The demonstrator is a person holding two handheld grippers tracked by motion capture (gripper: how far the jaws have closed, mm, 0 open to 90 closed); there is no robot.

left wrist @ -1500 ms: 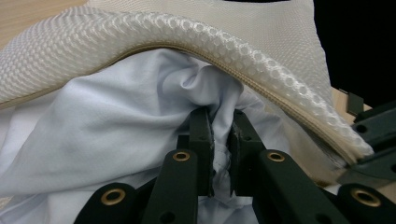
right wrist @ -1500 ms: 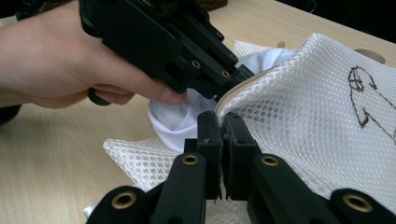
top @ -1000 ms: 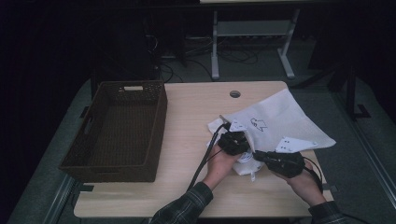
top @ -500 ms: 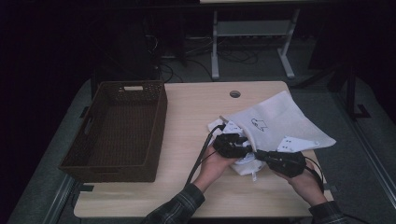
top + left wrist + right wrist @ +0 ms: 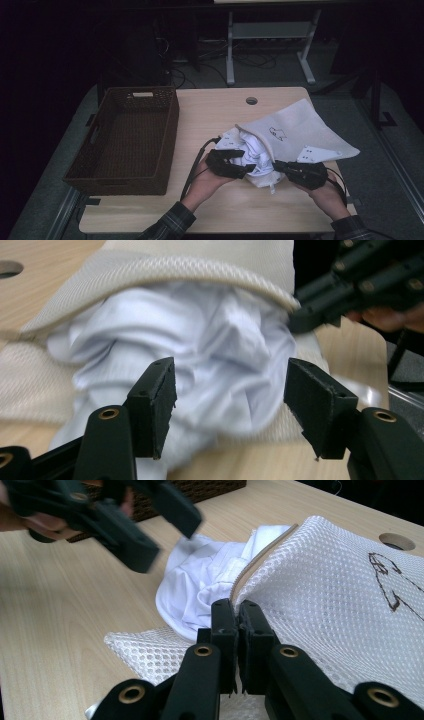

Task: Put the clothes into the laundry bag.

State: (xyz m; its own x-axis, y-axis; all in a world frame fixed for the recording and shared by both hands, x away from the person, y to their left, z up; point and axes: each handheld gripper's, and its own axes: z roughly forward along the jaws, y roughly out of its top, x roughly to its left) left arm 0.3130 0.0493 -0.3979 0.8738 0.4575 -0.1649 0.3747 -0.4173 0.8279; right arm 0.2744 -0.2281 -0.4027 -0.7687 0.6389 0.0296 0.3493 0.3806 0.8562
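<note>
2 grippers meet at the mesh bag (image 5: 300,132). The right gripper (image 5: 236,615) pinches its zipper edge. The left gripper (image 5: 230,395) gapes before the white cloth (image 5: 200,350); the high view adds a basket (image 5: 125,140).

Most of the white garment (image 5: 252,152) lies hidden inside the mesh laundry bag (image 5: 295,132), only its bunched end showing at the mouth; in the left gripper view the garment's near folds blur, and the right gripper (image 5: 320,305) is cut off by the top right edge; in the right gripper view the left gripper (image 5: 120,517) is blurred and cropped at the top, and the wicker basket (image 5: 210,489) shows as a mere strip.
</note>
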